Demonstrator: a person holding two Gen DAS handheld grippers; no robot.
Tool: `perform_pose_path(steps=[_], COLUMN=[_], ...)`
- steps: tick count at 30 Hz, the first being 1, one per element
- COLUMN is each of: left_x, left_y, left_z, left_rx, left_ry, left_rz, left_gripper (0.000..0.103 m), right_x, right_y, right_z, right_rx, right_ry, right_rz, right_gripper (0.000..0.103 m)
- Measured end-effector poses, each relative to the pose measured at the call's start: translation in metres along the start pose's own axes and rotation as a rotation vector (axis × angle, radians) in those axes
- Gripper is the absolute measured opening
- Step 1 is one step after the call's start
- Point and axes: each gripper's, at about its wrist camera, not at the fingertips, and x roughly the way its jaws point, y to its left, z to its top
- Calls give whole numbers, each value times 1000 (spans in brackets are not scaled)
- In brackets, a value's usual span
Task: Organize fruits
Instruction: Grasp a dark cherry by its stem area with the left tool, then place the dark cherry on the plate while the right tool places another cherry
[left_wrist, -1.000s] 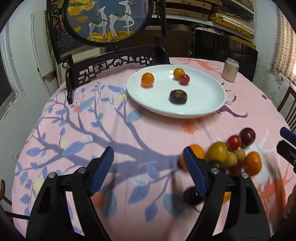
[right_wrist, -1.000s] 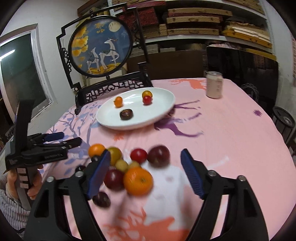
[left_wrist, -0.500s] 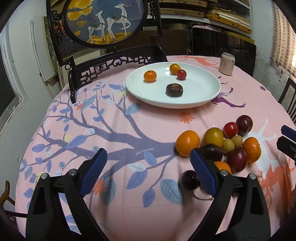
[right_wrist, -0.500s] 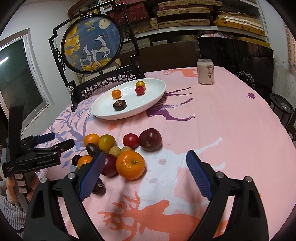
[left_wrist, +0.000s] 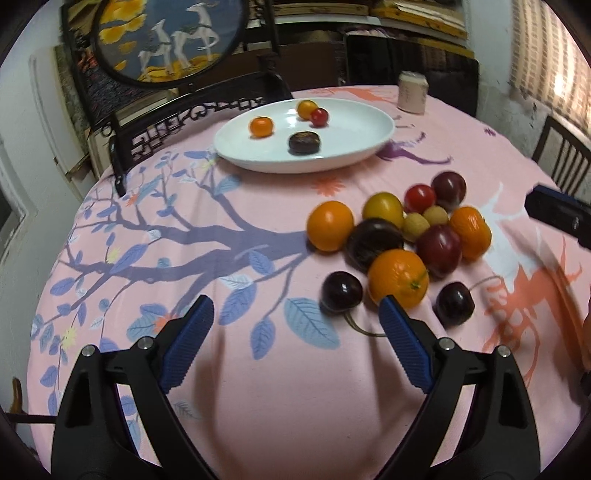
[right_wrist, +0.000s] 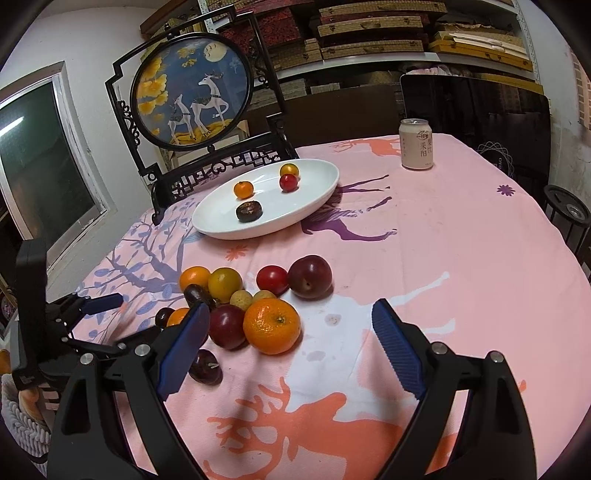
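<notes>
Two claws are hovering over the bench (right_wrist: 461, 229), both gaping and gripping nothing. The left claw (left_wrist: 295, 343) is closing a little, with only bare cloth between its jaws; it is sitting just short of the fruit pile (left_wrist: 399, 236), its right pad (left_wrist: 404, 343) lying just in front of an orange (left_wrist: 398, 282) and beside a dark cherry (left_wrist: 340, 291). The right claw (right_wrist: 291, 345) is standing wide, released, with its left pad (right_wrist: 183, 350) just beside the pile (right_wrist: 255, 299); another orange (right_wrist: 271, 325) and a dark plum (right_wrist: 227, 325) are showing in the gap between its jaws, untouched.

The pile is lying loose on the pink cloth, well short of the plate (right_wrist: 317, 199): oranges, a yellow fruit (right_wrist: 224, 283), a red tomato (right_wrist: 272, 279), a big plum (right_wrist: 309, 276), two small pale fruits and dark cherries, most of them touching one another. A second cherry (left_wrist: 454, 303) is sitting slightly apart at the pile's near edge.

The plate is carrying four pieces: a small orange (right_wrist: 243, 189), a yellow one (right_wrist: 289, 170) touching a red one (right_wrist: 288, 182), and a dark flat piece (right_wrist: 249, 211) nearest the pile.

Beyond the plate, a can (right_wrist: 416, 144) is standing upright, and a round deer screen (right_wrist: 192, 92) is rising behind the plate.
</notes>
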Motion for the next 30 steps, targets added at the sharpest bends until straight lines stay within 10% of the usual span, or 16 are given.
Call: perform_pose_path(steps=[12,20,30], left_x=[26,19,23], left_y=[-11,7,12], left_z=[4,6,6], left_rx=[107,18,-5], left_ry=[52,36,53], left_rz=[-77,-71,-46], left_gripper=[30,27,27], right_x=[-1,6,40], right_y=[2,32,71], right_z=[-2,-17,-39], right_rx=[2,-114,-263], right_ry=[11,91,249], right_rz=[57,130,127], right_gripper=[90,90,65])
